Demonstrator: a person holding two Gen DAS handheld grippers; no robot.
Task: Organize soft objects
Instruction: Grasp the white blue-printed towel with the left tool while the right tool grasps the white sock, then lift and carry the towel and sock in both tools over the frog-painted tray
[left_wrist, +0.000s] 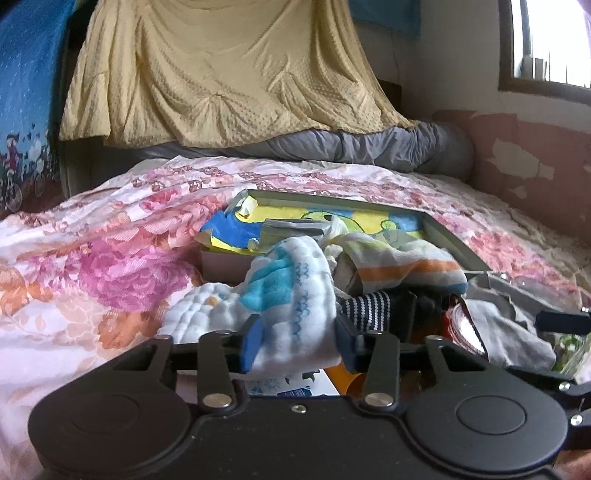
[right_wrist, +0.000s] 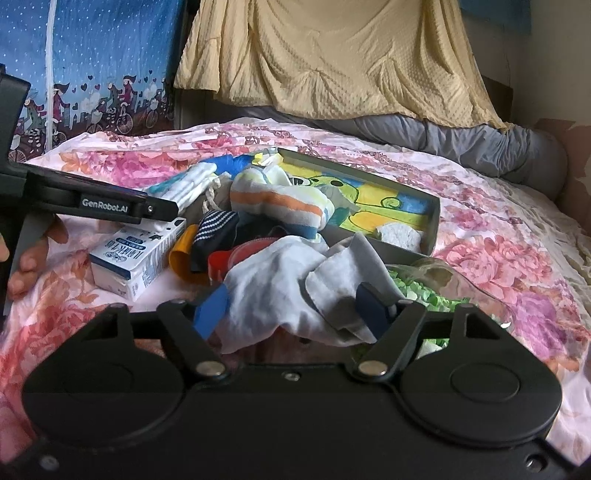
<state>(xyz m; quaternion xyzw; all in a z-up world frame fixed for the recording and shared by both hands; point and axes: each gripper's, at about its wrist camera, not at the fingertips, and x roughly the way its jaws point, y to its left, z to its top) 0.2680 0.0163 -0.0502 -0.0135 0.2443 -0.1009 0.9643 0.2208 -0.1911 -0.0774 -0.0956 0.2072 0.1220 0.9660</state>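
On the left part of the bed (right_wrist: 480, 206), which is wearing a pink flowered cover, a person's hand (right_wrist: 33, 254) is holding the left gripper (left_wrist: 295, 341). Its blue fingers (left_wrist: 251, 343) are standing partly open, and a white quilted cloth (left_wrist: 291, 302) with blue marks is lying between them; the cloth is touching both fingers, so the gripper is pinching it. This cloth is hanging at the left edge of the pile, just beside a small white and blue carton (right_wrist: 136, 258).

In the middle of the bed the pile of soft things is lying. A yellow piece (right_wrist: 181, 254) is touching the carton, and next to it a dark sock with white stripes (right_wrist: 218, 229) is resting. Above it, a white sock with orange and blue stripes (right_wrist: 280, 206) is leaning over the near rim of a shallow grey box (right_wrist: 432, 221), whose bottom is showing a yellow and blue drawing.

More to the right, the right gripper (right_wrist: 291, 306) is standing wide open around a white and grey cloth (right_wrist: 295, 291). The cloth is lying loose between the fingers, with the right finger against it; I cannot tell if the left one is touching. Under this cloth something red (right_wrist: 221, 258) is showing. At the right edge of the pile, a clear bag with green pieces (right_wrist: 424, 288) is lying just beside the box.
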